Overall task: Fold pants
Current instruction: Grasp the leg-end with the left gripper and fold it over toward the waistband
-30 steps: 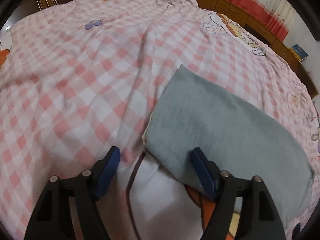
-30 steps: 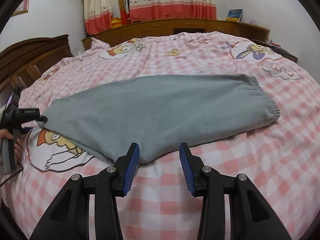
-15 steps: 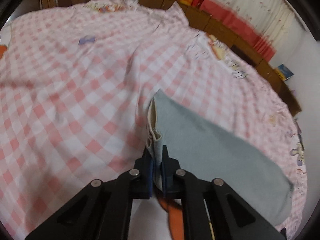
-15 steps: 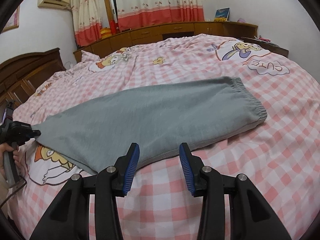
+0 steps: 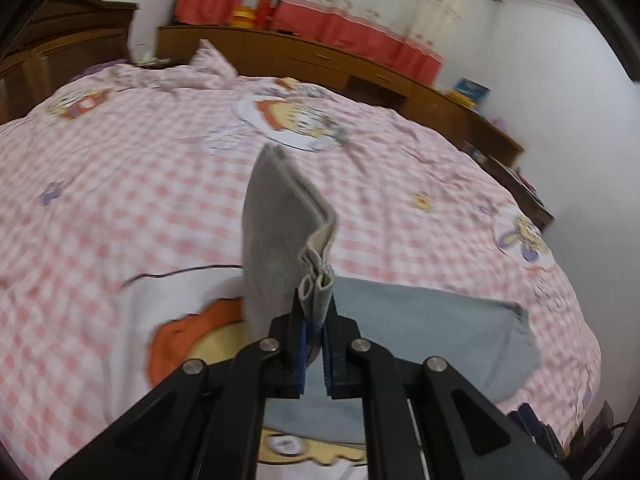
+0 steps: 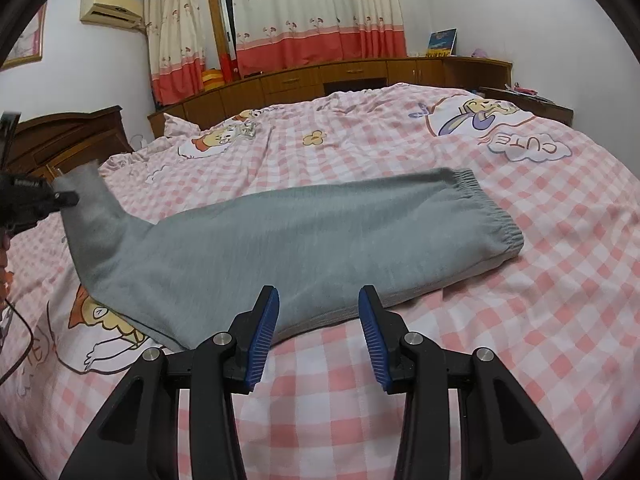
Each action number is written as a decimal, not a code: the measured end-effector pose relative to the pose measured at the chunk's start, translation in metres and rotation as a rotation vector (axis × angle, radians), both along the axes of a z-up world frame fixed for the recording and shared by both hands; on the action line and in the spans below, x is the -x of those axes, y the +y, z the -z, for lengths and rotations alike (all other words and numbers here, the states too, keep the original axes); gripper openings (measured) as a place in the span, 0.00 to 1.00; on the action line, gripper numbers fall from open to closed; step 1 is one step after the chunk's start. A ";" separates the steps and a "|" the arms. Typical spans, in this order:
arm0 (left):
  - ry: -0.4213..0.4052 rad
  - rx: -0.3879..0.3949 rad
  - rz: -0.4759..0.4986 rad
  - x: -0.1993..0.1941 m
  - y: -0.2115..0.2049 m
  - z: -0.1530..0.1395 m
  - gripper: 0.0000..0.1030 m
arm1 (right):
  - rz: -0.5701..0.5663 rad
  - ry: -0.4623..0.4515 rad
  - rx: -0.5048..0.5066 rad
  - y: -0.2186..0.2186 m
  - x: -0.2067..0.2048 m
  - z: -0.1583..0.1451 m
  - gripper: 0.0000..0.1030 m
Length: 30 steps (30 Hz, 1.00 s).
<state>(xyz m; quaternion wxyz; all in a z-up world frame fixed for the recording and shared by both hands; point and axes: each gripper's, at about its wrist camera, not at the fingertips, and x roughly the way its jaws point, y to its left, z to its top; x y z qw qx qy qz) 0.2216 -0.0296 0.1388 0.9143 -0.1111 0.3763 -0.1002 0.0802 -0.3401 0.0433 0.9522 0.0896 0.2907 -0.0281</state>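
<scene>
Here, the grey pants (image 6: 304, 240) lie already doubled lengthwise on the bed (image 6: 560, 300), long axis running left to right across our view, elastic waistband (image 6: 492, 216) at the right end. We have the cuff end (image 5: 280, 240) pinched in the left claw (image 5: 314, 344), clenched on the layered hem and raised off the checked cover. The right claw (image 6: 318, 336) hangs released, jaws spread, just short of the near long edge at mid-length, touching nothing. The waistband lies well to the right of the lifted cuffs, so we judge the next carry goes along that axis, left claw leading.
</scene>
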 end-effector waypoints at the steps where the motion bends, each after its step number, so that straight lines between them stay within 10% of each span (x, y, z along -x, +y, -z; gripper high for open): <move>1: 0.004 -0.005 0.015 0.000 -0.010 0.002 0.06 | 0.002 -0.001 -0.006 -0.002 0.001 0.000 0.41; 17: 0.199 -0.129 0.145 -0.009 -0.127 0.093 0.07 | 0.034 0.037 -0.137 -0.025 -0.005 0.007 0.41; 30: 0.123 -0.300 0.247 0.030 -0.130 0.080 0.53 | 0.032 0.071 -0.132 -0.020 -0.009 0.015 0.41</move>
